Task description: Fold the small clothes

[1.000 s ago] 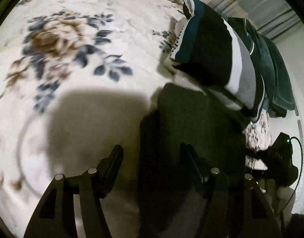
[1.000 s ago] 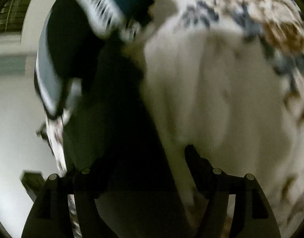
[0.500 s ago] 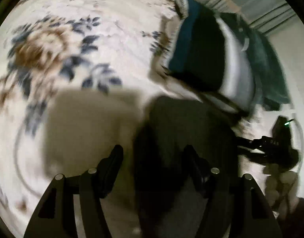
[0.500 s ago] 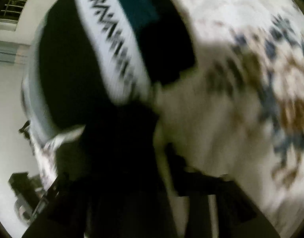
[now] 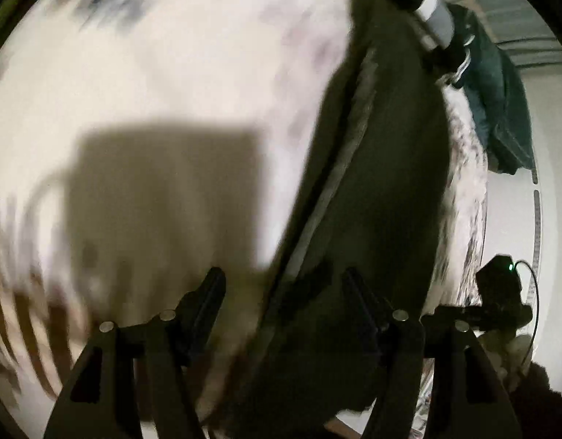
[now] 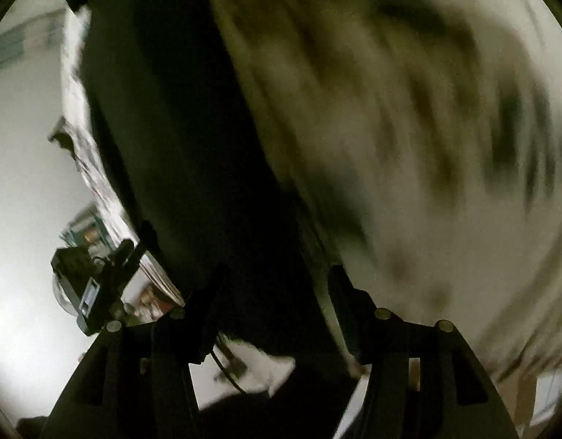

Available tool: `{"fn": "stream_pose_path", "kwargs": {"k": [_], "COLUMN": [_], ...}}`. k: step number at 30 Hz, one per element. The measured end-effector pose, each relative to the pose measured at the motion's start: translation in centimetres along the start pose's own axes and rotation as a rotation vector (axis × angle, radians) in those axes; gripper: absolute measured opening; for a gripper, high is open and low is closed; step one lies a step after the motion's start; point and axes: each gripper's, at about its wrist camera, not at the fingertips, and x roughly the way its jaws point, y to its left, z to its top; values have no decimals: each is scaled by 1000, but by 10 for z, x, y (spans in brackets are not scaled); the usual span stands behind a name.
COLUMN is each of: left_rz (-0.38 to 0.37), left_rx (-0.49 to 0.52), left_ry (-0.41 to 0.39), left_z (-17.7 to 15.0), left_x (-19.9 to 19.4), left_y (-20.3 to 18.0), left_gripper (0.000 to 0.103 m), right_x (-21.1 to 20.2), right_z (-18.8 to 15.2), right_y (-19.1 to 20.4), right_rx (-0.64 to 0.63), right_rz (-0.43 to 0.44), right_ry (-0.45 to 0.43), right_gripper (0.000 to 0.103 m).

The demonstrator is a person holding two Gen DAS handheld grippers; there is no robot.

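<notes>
Dark soft garment on floral bedspread

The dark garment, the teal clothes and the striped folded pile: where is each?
dark garment (image 5: 387, 183), left wrist view, on its broad middle.
teal clothes (image 5: 500, 109), left wrist view, on the heap's centre.
striped folded pile (image 5: 436, 18), left wrist view, on its pale band.

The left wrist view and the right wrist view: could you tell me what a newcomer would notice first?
A long dark garment runs up the middle of both views, from between each gripper's fingers, across a blurred pale floral bedspread. At its far end, upper right in the left view, sits a striped folded stack beside teal cloth.
</notes>
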Motion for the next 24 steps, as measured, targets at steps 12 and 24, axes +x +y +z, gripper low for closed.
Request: {"fn": "stream_pose_path", "kwargs": {"k": [12, 24], "left_rz": [-62, -83], "left_rx": [-7, 46], "left_ry": [28, -99], "left_z": [-83, -117], "left_x": [17, -1], "left_y": [6, -15], "left_gripper": [65, 12], "right_x": [122, 128], "right_z": [-61, -108], "right_y": [3, 47], "right_rx": [19, -33], "right_rz": [126, 57], "right_ry": [-27, -129], "right_gripper": [59, 5]}}
